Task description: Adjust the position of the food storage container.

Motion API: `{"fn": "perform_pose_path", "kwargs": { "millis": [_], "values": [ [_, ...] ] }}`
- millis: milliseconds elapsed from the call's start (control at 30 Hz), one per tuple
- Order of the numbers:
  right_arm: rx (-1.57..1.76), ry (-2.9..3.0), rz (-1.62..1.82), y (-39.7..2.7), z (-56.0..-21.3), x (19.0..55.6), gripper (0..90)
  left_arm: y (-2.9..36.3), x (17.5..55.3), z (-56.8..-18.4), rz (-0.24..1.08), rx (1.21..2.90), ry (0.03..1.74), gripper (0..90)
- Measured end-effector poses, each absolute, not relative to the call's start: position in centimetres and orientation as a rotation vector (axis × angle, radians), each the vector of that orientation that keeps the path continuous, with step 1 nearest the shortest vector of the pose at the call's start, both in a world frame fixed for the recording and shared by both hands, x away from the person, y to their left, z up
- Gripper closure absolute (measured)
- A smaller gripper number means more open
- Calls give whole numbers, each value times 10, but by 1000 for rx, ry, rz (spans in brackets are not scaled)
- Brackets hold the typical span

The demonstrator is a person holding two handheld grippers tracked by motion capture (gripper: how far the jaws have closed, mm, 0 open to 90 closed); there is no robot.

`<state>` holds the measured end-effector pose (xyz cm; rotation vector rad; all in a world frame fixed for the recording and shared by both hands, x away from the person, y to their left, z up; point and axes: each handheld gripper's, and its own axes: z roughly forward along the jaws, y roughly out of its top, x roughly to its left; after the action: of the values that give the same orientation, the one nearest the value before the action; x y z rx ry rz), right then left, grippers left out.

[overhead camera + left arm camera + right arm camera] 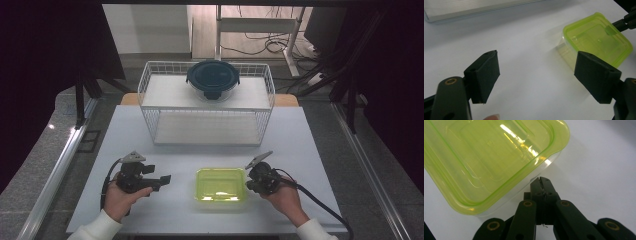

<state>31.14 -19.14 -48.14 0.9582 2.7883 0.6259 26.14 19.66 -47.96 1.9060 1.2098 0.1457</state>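
We see a white table from above, with a person's two forearms coming in at the near edge. At the far side stands a white wire rack with two shelves. On its top shelf sits a round container with a dark lid. Near the front of the table, between the two hands, lies a box with a yellow-green lid, flat on the tabletop. The left gripper rests to the left of the box, clearly apart from it, its jaws standing wide with nothing between them. The right gripper sits just at the box's right side. In the right gripper view, its jaws are pressed together, empty, with the tips right beside the box's clear wall, under the lid's rim; we cannot tell whether they touch it.
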Motion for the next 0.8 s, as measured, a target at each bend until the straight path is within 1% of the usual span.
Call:
{"fn": "perform_pose_path", "kwargs": {
  "millis": [200, 400, 533, 700, 733, 767, 800],
  "values": [
    [926, 2781, 633, -180, -483, 309, 886, 196, 261, -480, 145, 1912, 1205, 197],
    [924, 2773, 632, -179, -482, 307, 886, 196, 260, -480, 146, 1910, 1205, 196],
    [911, 2737, 639, -183, -477, 304, 886, 197, 259, -480, 152, 1908, 1203, 195],
    [980, 2648, 771, -202, -464, 300, 883, 196, 258, -480, 155, 1909, 1200, 191],
    [997, 2632, 803, -205, -462, 299, 869, 195, 258, -479, 156, 1910, 1198, 190],
    [1009, 2618, 831, -208, -461, 297, 837, 195, 257, -479, 154, 1910, 1197, 190],
    [1020, 2610, 855, -210, -460, 296, 778, 194, 256, -479, 153, 1911, 1194, 189]
  ]
}}
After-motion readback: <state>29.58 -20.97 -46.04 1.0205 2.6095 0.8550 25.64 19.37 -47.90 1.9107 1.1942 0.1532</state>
